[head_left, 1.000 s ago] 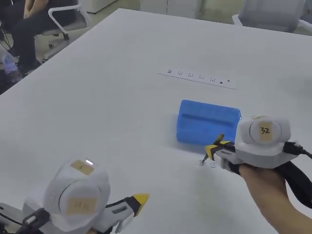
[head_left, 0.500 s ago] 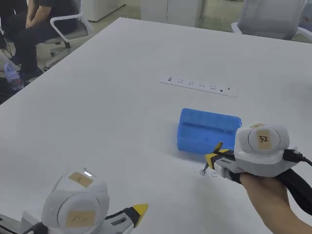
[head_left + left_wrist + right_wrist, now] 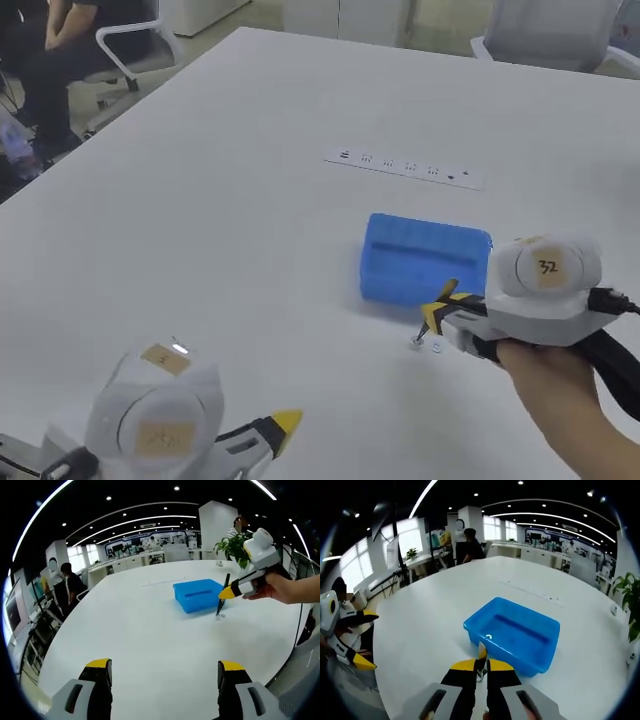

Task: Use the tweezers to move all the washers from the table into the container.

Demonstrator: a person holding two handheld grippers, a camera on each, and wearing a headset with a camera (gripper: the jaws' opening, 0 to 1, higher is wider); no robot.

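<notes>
Your right tongs were clamped on the tweezers. The tweezer tips pointed down at the desk close to a washer, which lay just in front of the container. Whether the tips touched the washer could not be told. Your left tongs stood wide open and empty, well apart from the work. The washer lay flat on the desk, so tips closing off-centre would likely have slid over it or flicked it away. A weak pinch could have dropped it during the lift. A low carry could have struck the container's near wall, shaking the washer loose or shoving the container.
</notes>
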